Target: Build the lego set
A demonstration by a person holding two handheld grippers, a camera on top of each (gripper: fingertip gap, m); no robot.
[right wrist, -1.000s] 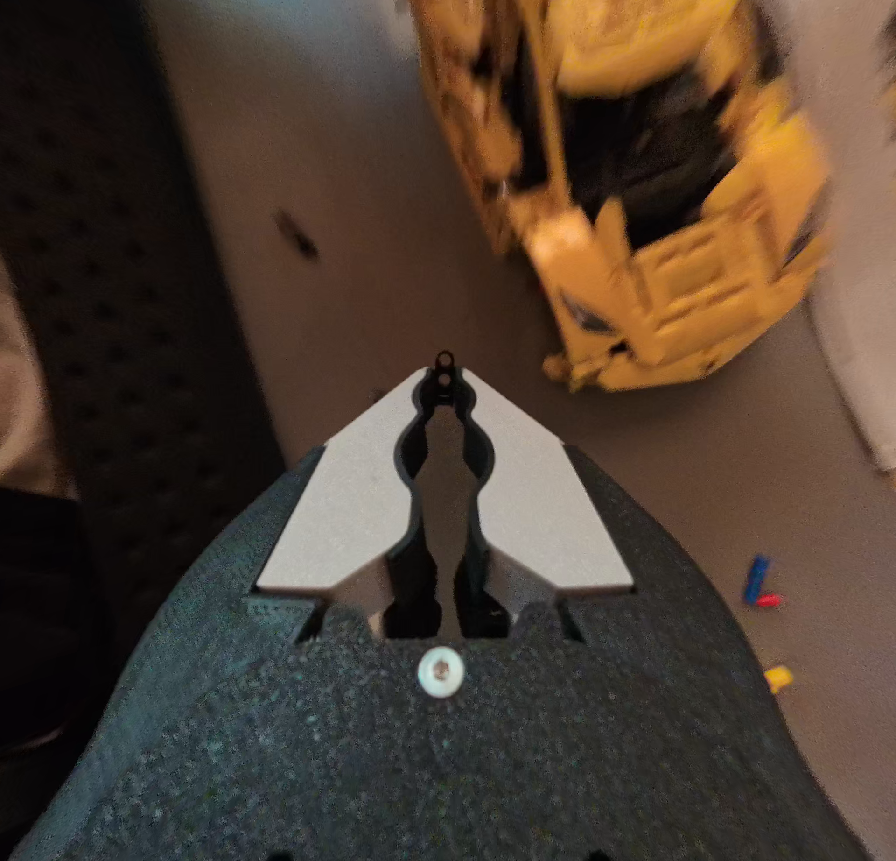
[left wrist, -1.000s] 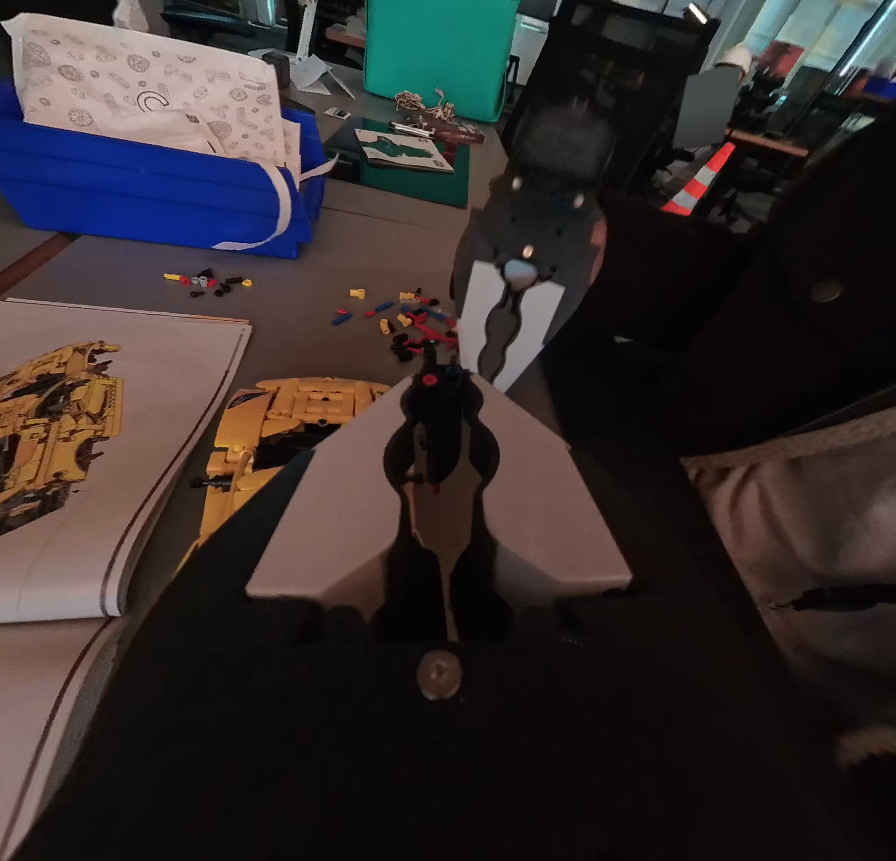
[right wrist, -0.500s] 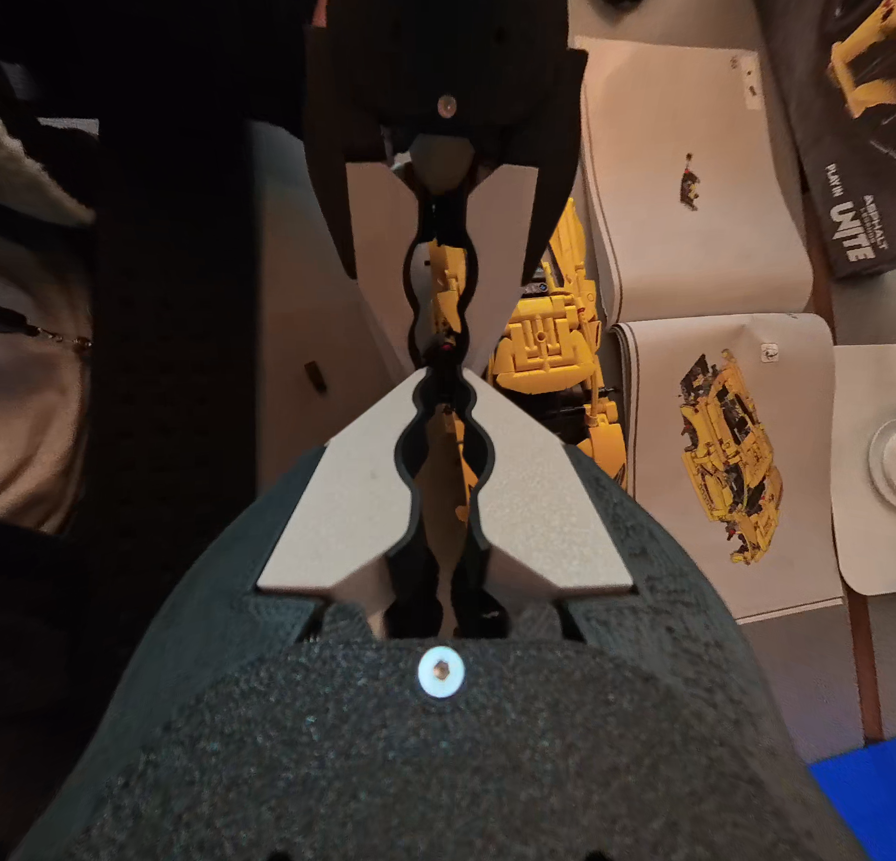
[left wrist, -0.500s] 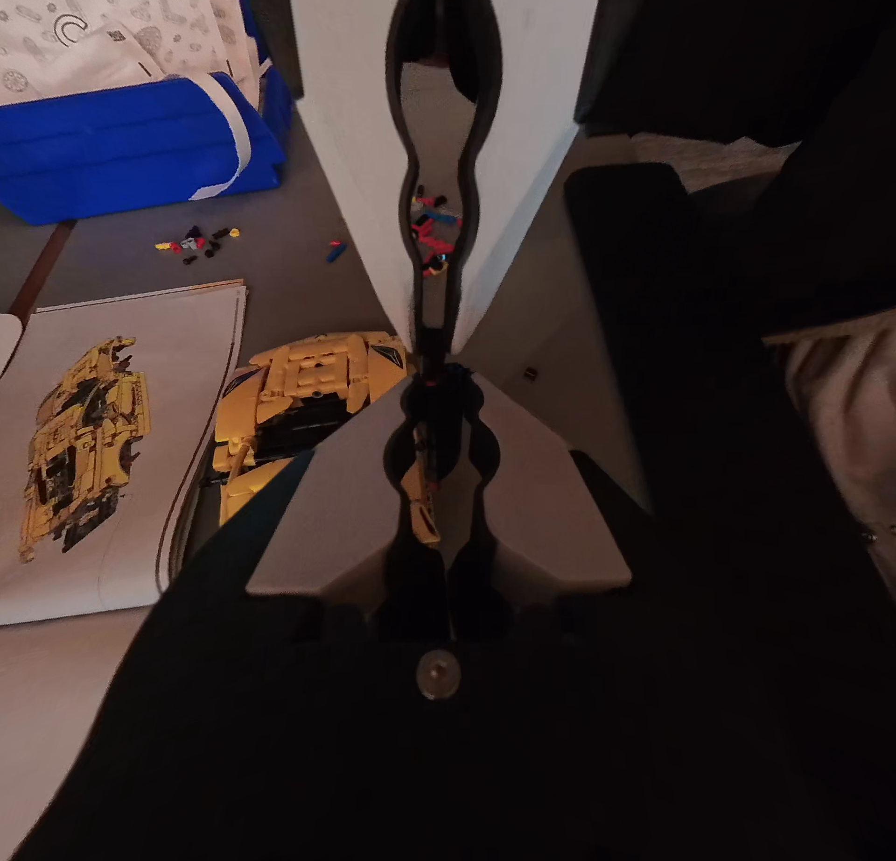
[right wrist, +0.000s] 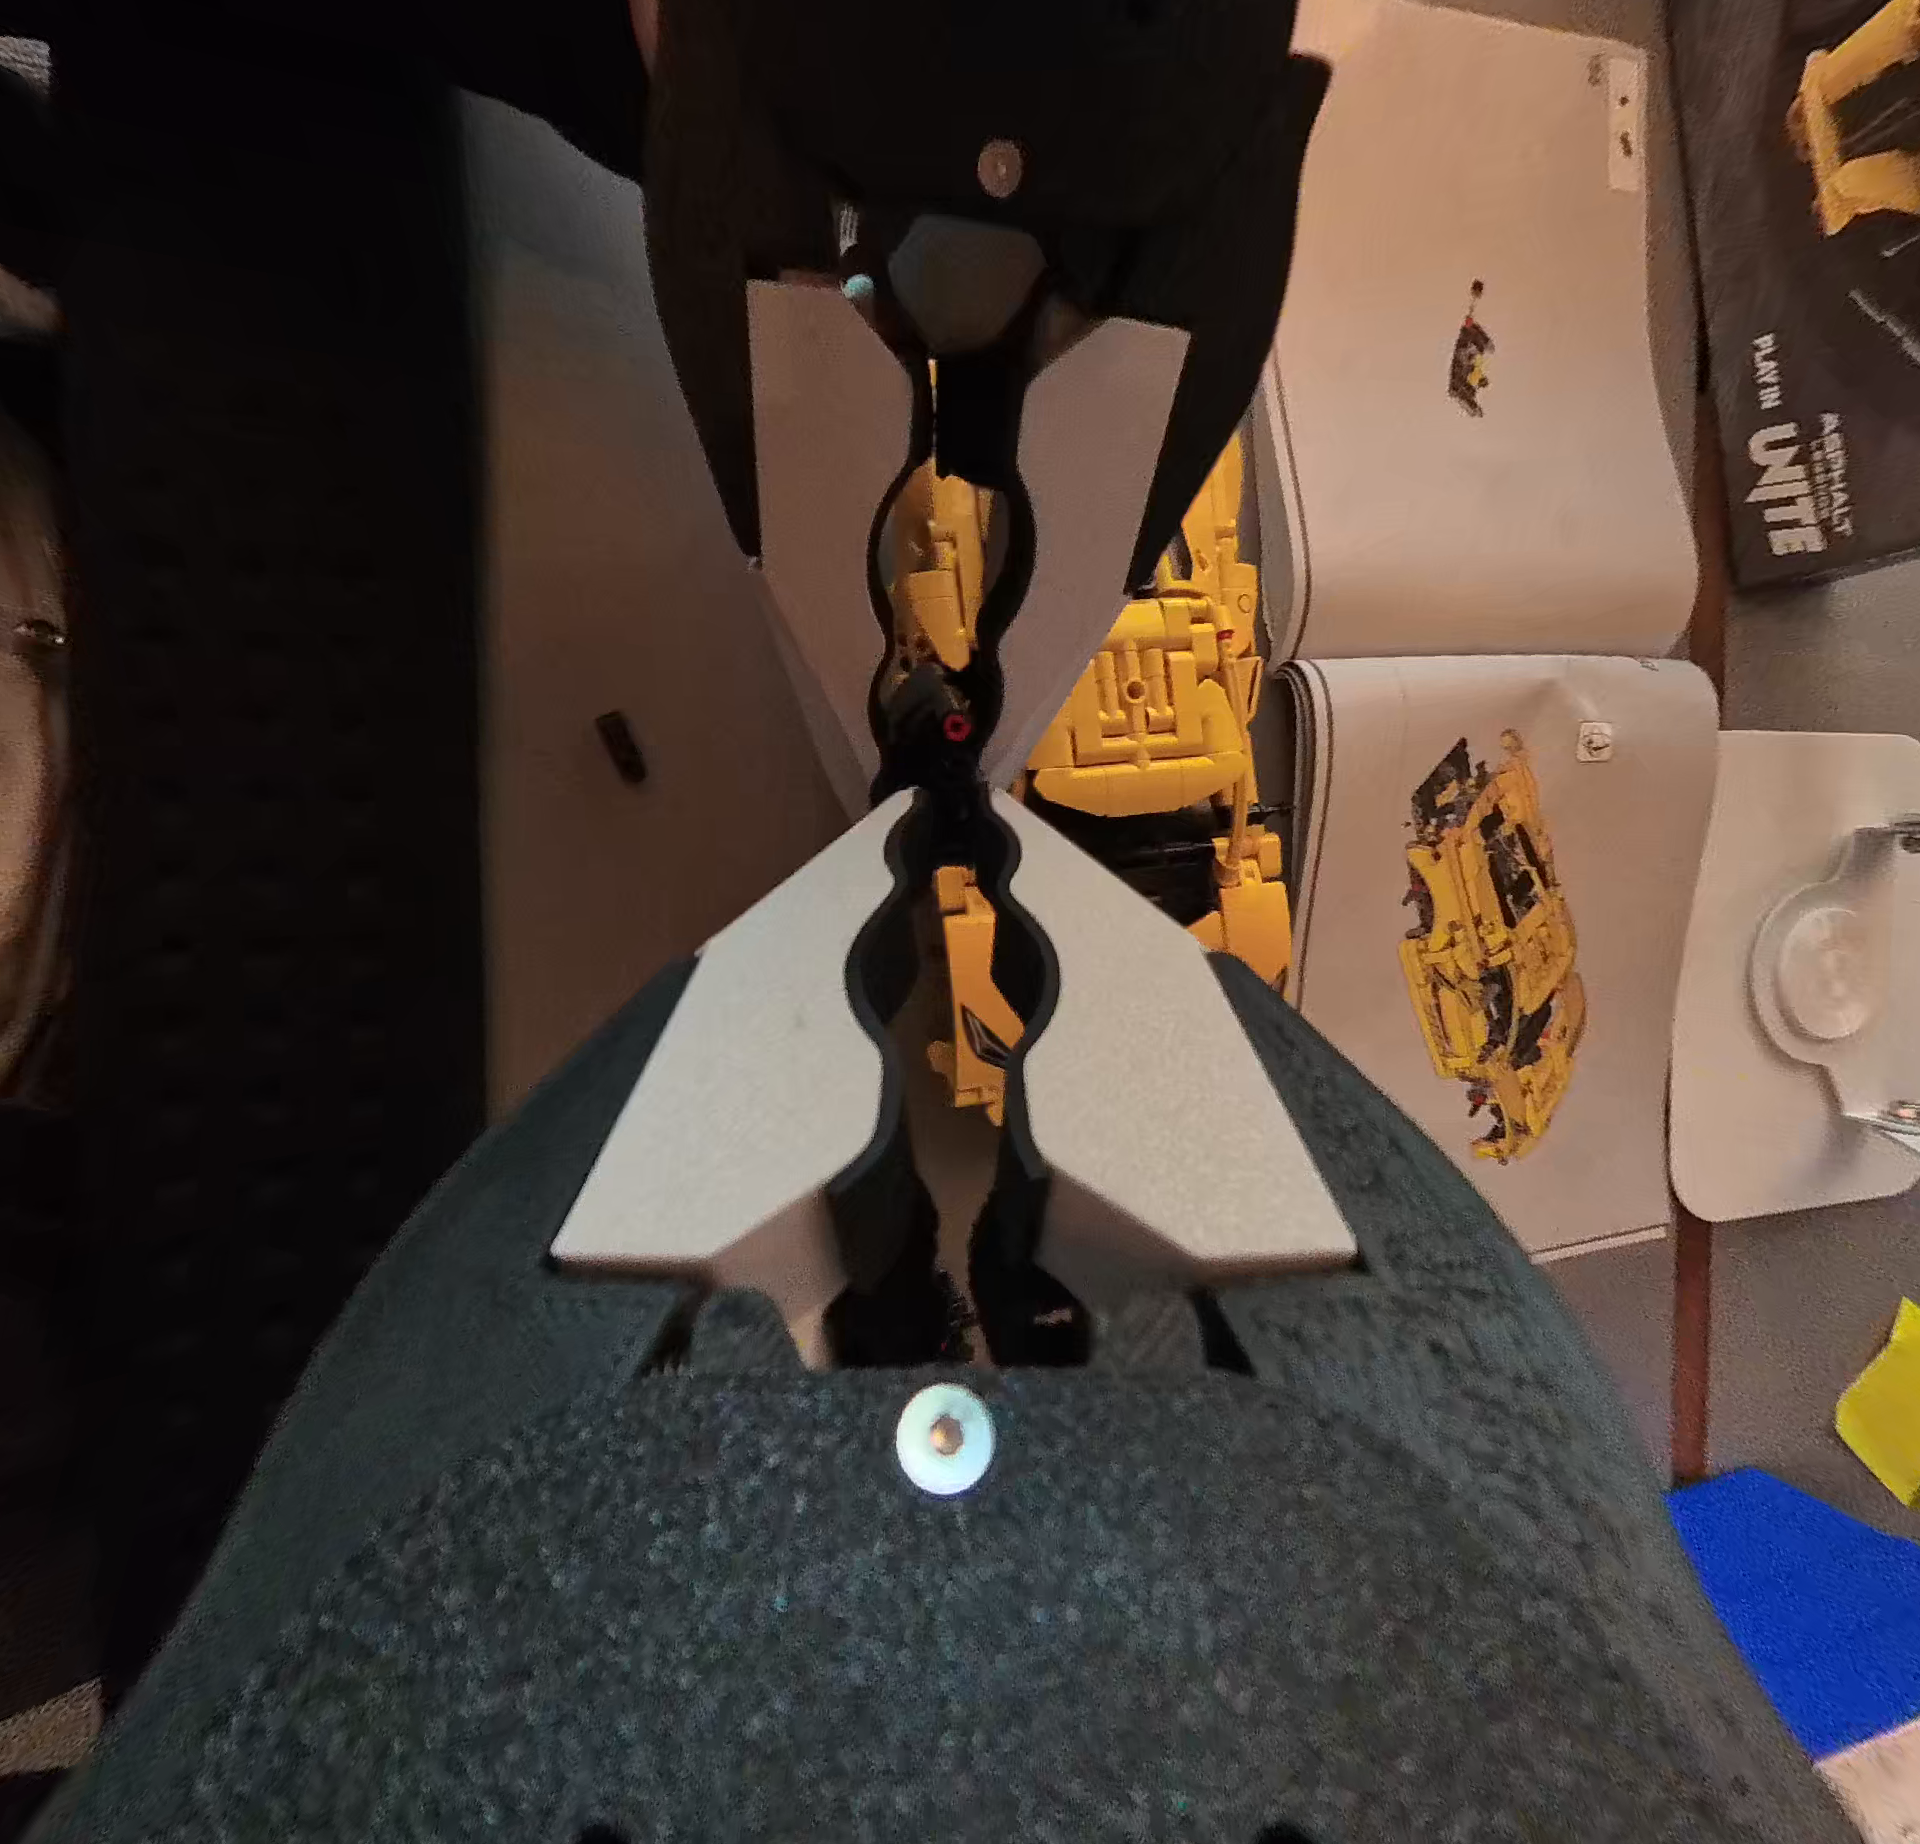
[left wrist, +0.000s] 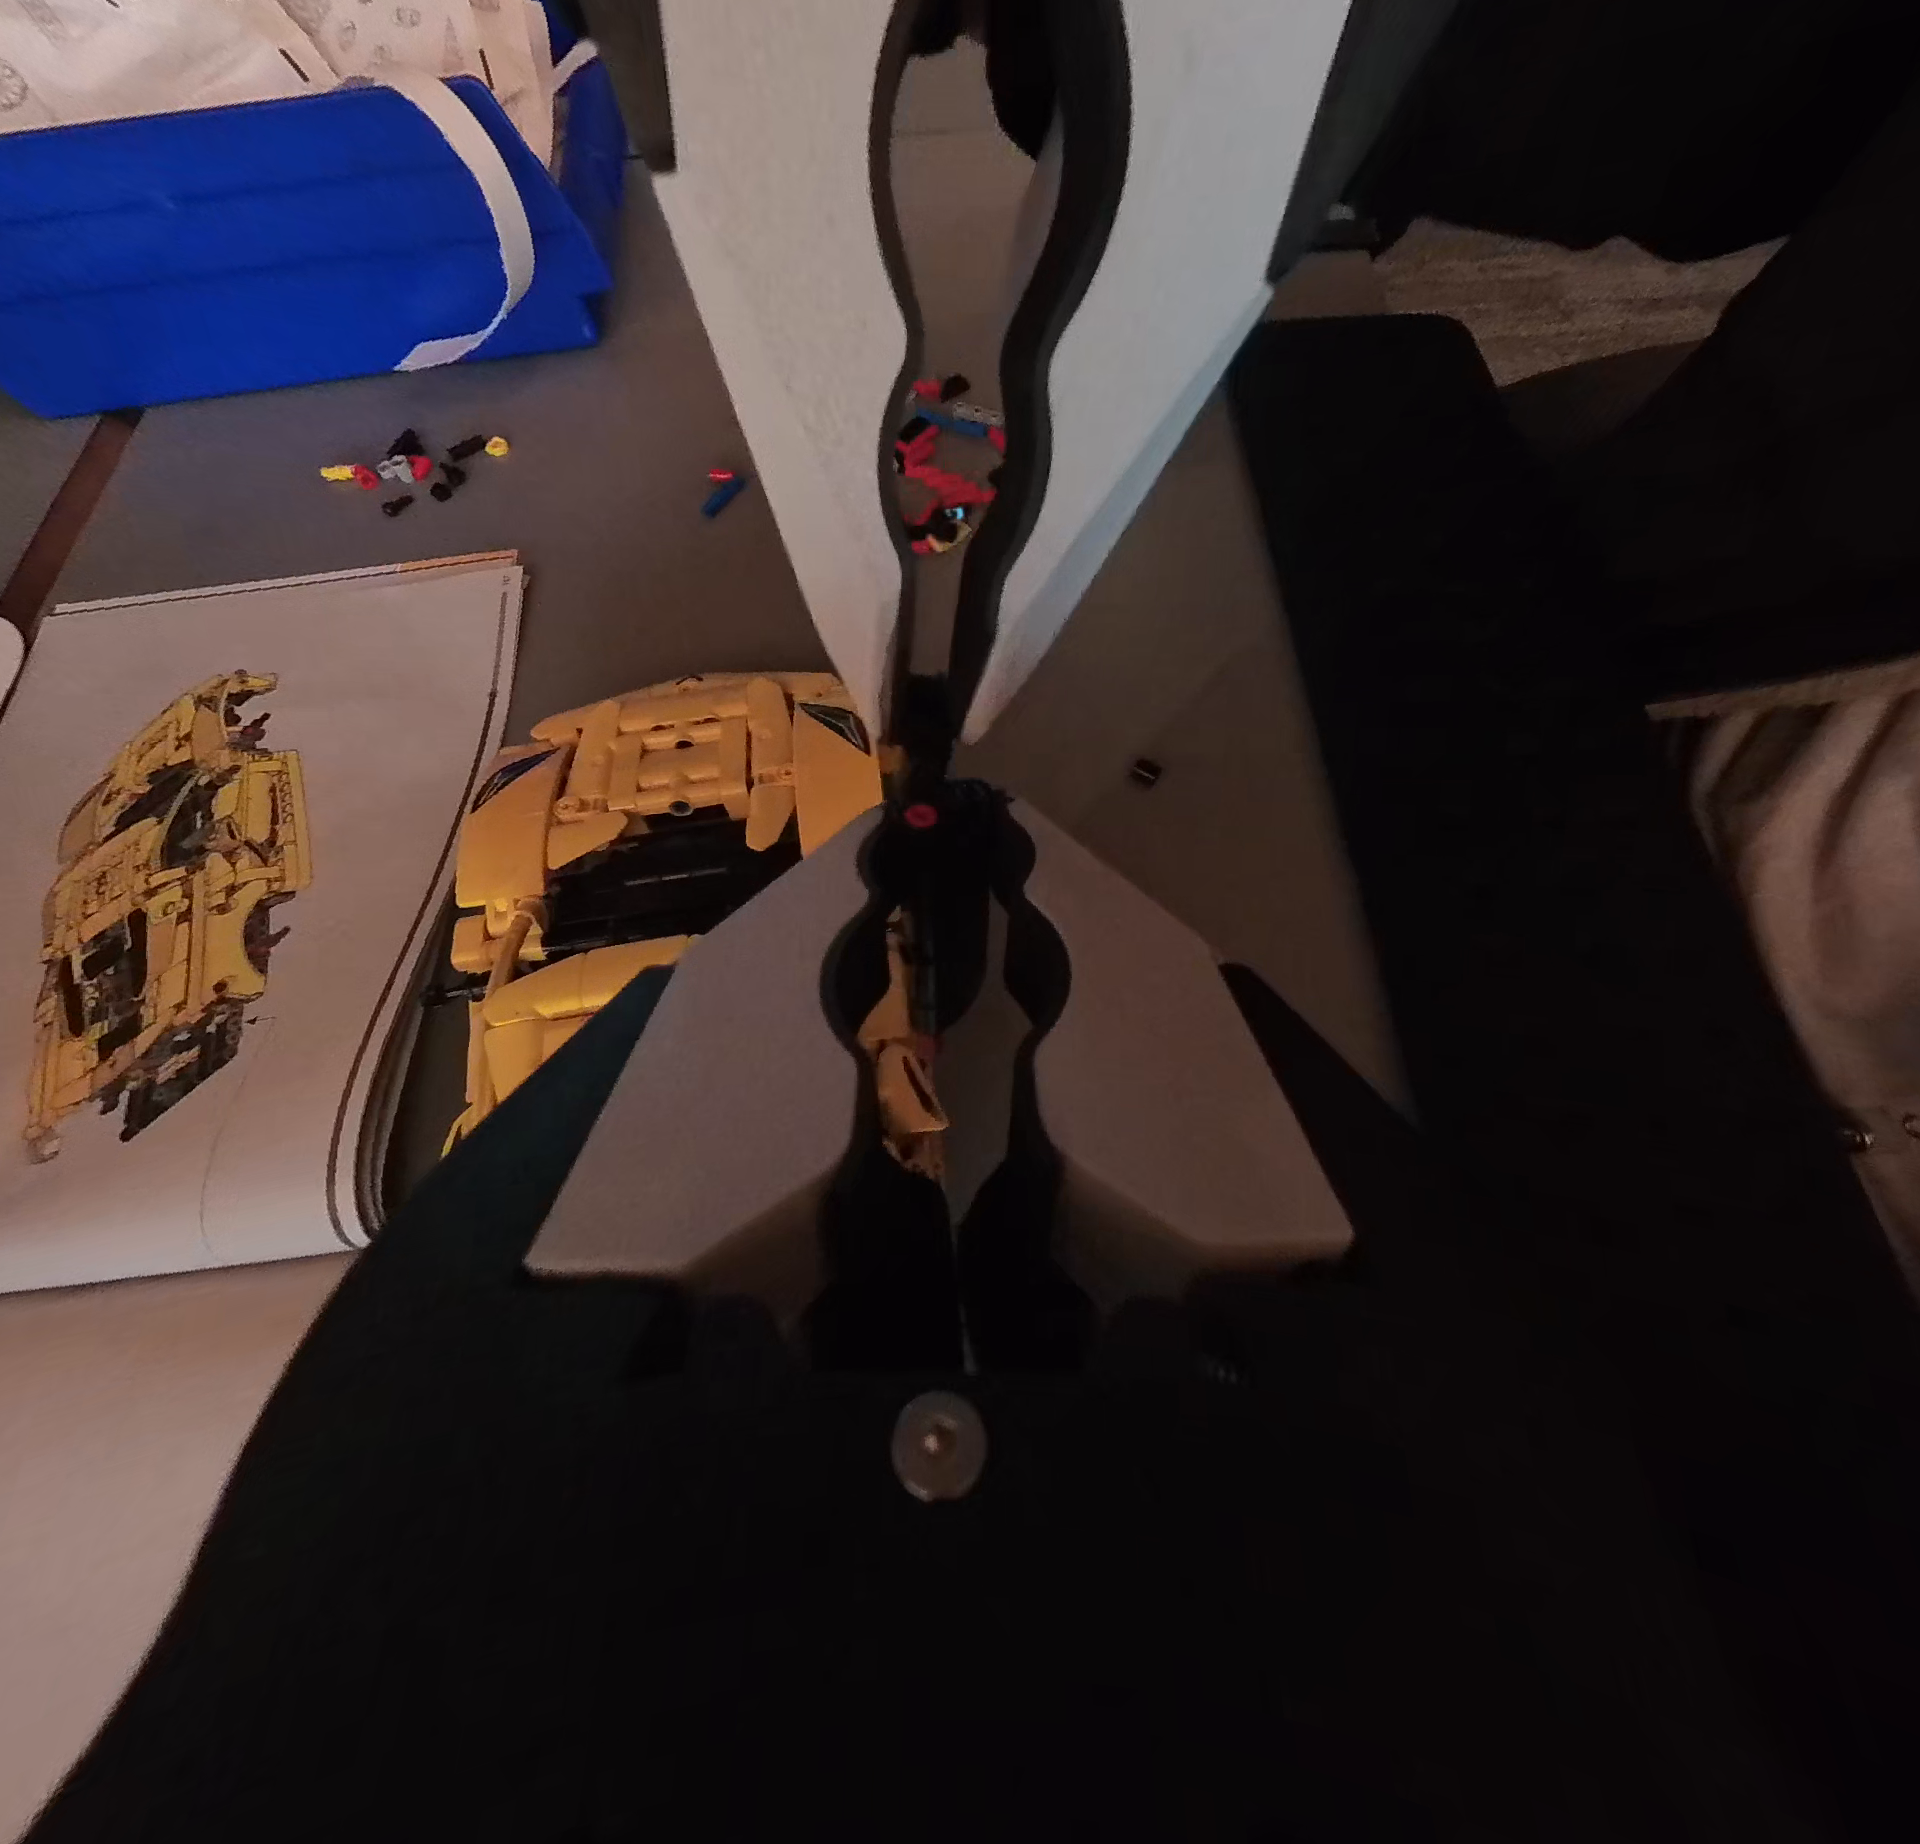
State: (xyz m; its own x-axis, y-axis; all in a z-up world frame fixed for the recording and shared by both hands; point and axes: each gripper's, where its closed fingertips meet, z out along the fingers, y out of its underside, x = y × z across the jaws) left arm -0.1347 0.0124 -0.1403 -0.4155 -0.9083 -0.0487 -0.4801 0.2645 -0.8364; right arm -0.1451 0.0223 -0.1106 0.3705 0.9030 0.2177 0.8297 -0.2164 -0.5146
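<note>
Here the two grippers are meeting tip to tip above the desk (left wrist: 1195,672), each with its jaws pressed together on a small black piece: the left gripper (left wrist: 928,820) is pinching a black part with a red pin (left wrist: 918,815), and the right gripper (right wrist: 948,802) is clamping a thin black part (right wrist: 951,792) touching it. The left wrist view alone is showing two loose scatters of small pieces (left wrist: 416,466), one near the blue bin (left wrist: 270,267) at the far edge and another seen through the right gripper's gap, plus one stray black piece (left wrist: 1145,773) near the desk's right edge. The right wrist view alone is showing a dark box (right wrist: 1808,236) at the far corner and a clear plastic tray (right wrist: 1829,963). One yellow lego car (left wrist: 665,807), partly built with a black interior exposed, is lying on the desk just below the jaws, beside the open instruction booklet (left wrist: 249,921), whose page is picturing the same car.
</note>
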